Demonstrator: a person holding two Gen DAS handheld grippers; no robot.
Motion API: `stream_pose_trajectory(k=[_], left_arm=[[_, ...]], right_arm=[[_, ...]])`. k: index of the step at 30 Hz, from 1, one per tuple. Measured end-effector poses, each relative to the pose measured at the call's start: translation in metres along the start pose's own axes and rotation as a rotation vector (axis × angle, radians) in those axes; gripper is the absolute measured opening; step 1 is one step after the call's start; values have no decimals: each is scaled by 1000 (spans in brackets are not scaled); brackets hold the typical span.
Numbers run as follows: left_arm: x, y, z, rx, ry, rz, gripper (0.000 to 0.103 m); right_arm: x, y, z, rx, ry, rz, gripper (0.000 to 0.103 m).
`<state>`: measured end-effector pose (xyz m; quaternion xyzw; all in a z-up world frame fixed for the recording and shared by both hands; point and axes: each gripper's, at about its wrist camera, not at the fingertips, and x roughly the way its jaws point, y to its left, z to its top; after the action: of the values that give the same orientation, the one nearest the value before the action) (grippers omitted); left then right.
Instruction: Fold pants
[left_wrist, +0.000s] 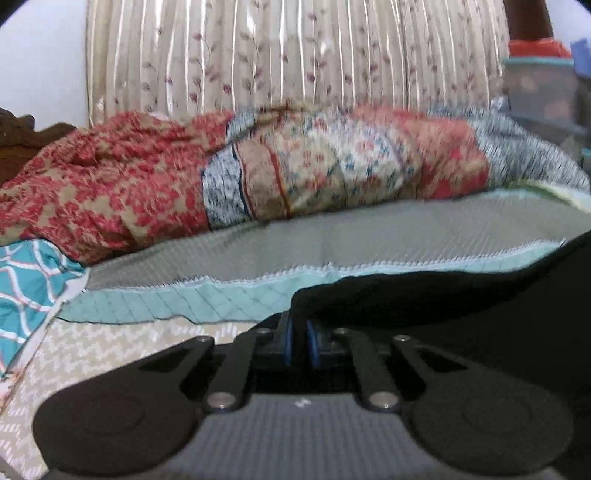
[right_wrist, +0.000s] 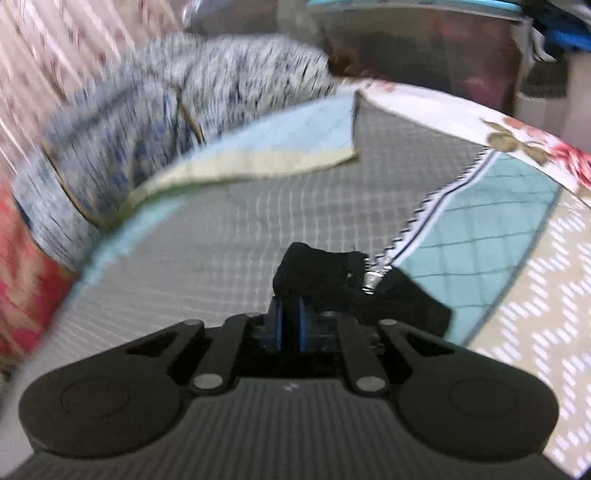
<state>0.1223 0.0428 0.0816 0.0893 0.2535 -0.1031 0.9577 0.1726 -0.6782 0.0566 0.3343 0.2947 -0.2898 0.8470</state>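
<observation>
The pants are black cloth. In the left wrist view my left gripper (left_wrist: 300, 334) is shut on an edge of the black pants (left_wrist: 443, 295), which stretch off to the right over the quilt. In the right wrist view my right gripper (right_wrist: 290, 314) is shut on a bunched corner of the black pants (right_wrist: 332, 277), with a silver zipper pull (right_wrist: 371, 278) showing just right of the fingers. The cloth hangs to the right of the gripper, lifted off the bed. Both views are blurred.
A quilted grey and teal bedspread (left_wrist: 332, 243) covers the bed. A rumpled red, blue and beige patterned blanket (left_wrist: 258, 173) lies along the far side, before a striped floral curtain (left_wrist: 295, 55). A teal patterned cloth (left_wrist: 26, 288) lies at left. Storage boxes (left_wrist: 543, 88) stand at right.
</observation>
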Motion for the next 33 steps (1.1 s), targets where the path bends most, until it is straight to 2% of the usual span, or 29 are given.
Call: stream_pose_trajectory(k=[3, 5, 9, 12, 16, 18, 23, 25, 27, 28, 29, 30, 32, 33], left_arm=[[-38, -1, 3, 1, -50, -13, 8], [-66, -1, 3, -4, -74, -25, 8], [-123, -2, -10, -33, -104, -43, 8], [-161, 1, -25, -64, -105, -71, 8], [-197, 2, -51, -87, -74, -87, 8], [-208, 3, -67, -96, -34, -98, 8], [-218, 5, -105, -137, 48, -110, 8], [-215, 6, -119, -168, 87, -124, 11], [-209, 6, -129, -175, 136, -126, 13], [-210, 5, -133, -181, 152, -134, 17], [-213, 5, -136, -188, 160, -144, 18], [-217, 5, -138, -195, 159, -150, 21], [-227, 11, -138, -233, 143, -178, 37], [-232, 17, -138, -266, 130, -185, 58]], right_arm=[[-53, -31, 2, 60, -23, 90, 11], [-89, -53, 0, 74, -49, 120, 11], [-158, -106, -19, 102, -79, 157, 9], [-197, -142, -42, 100, -95, 151, 9], [-228, -184, -78, 149, -105, 145, 8], [-241, -204, -100, 145, -100, 114, 8], [-238, -246, -145, 223, -50, 24, 8], [-230, -248, -157, 185, -31, -35, 9], [-223, -244, -163, 134, -11, -78, 16], [-223, -239, -163, 115, -26, -109, 25], [-226, -237, -164, 97, -48, -137, 43], [-230, -231, -163, 73, -82, -166, 49], [-244, -215, -161, 11, -169, -170, 50], [-250, -207, -161, -20, -204, -149, 50]])
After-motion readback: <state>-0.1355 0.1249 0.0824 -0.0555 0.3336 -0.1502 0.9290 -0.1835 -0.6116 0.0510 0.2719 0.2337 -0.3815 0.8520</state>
